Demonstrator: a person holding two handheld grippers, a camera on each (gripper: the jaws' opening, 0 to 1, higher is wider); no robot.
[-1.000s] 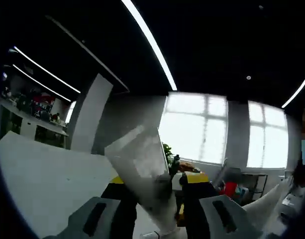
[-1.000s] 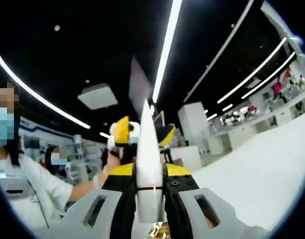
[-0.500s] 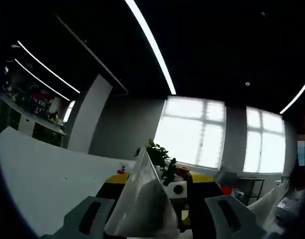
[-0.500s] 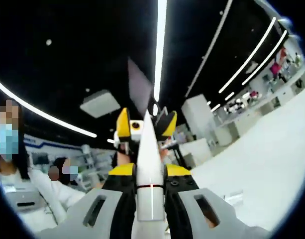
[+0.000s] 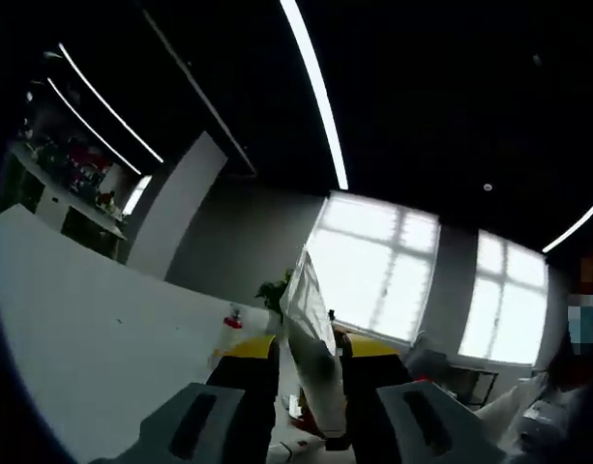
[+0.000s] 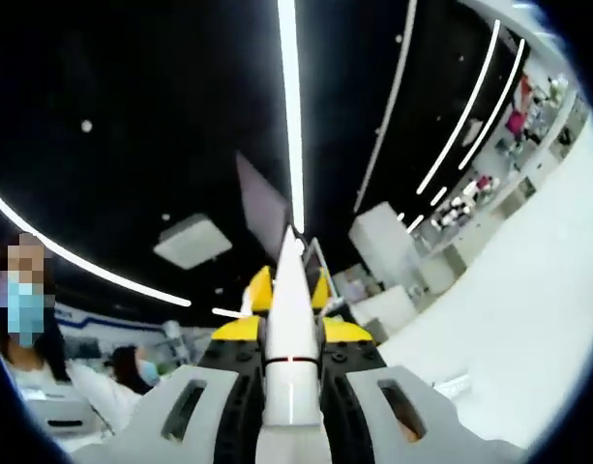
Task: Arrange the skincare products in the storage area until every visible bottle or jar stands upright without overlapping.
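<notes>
While both cameras point up at a dark ceiling, the left gripper (image 5: 309, 387) at the bottom centre of the left gripper view is closed on a white tube (image 5: 311, 338) that stands up between its jaws, its flat crimped end reaching to mid-frame, seen partly side-on and tilted a little. In the right gripper view, the right gripper (image 6: 291, 372) at the bottom centre is likewise clamped on a white tube (image 6: 290, 329), seen edge-on as a narrow pointed blade with a thin red line across its lower part. A yellow-tipped gripper shows just behind this tube. A white table (image 5: 93, 338) fills the lower left of the left gripper view, with bright windows (image 5: 373, 261) behind the tube
</notes>
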